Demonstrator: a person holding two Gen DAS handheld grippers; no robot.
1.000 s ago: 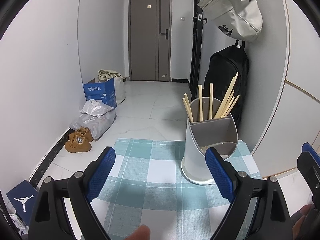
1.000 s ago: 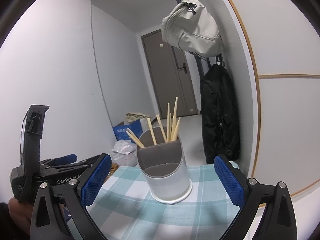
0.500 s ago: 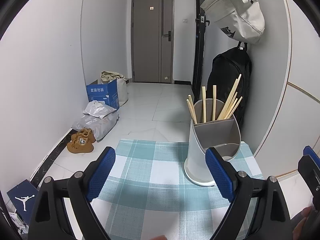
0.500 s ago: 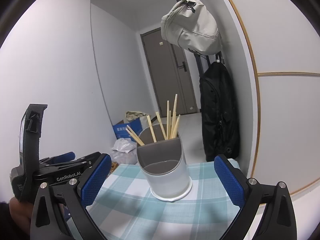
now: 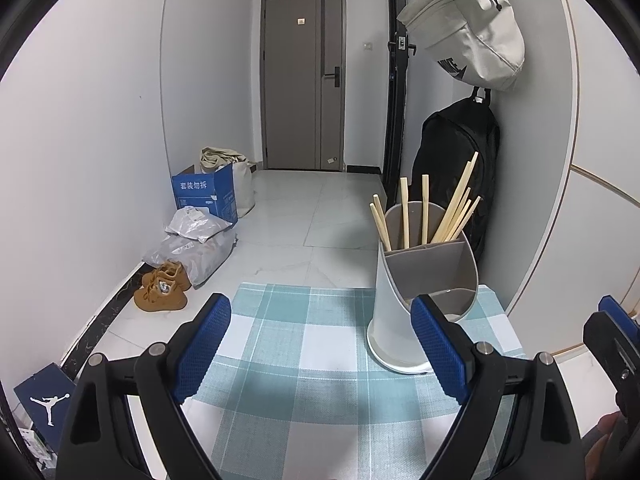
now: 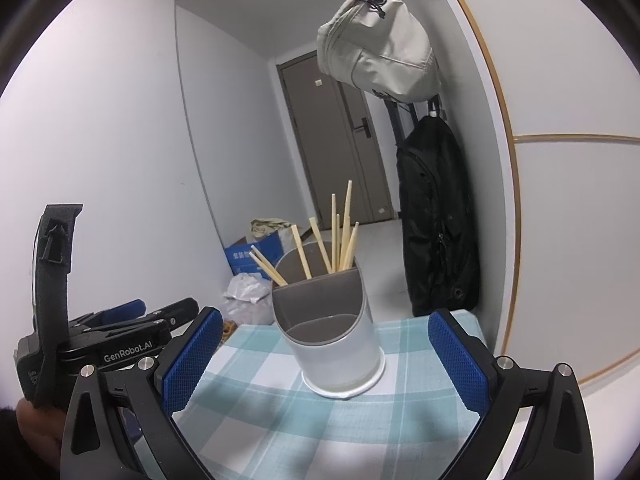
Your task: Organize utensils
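A white and grey utensil holder (image 5: 404,312) (image 6: 332,344) stands on the checked tablecloth (image 5: 304,344) (image 6: 280,392). Several wooden chopsticks (image 5: 452,212) (image 6: 340,240) stick up from its rear compartment; the front compartment looks empty. My left gripper (image 5: 320,340) is open with nothing between its blue pads, the holder just behind its right finger. My right gripper (image 6: 324,360) is open too, with the holder standing beyond its fingertips. The left gripper's body (image 6: 100,348) shows at the left of the right wrist view.
A black backpack (image 5: 456,160) and a beige bag (image 5: 468,28) hang on the right wall close behind the holder. On the floor to the left lie a blue box (image 5: 204,196), plastic bags (image 5: 192,240) and tan shoes (image 5: 160,292). A grey door (image 5: 304,80) closes the hallway.
None of the grippers changed their opening. The left view shifted slightly, so the holder sits a little more to the right; a fingertip at its lower edge is gone.
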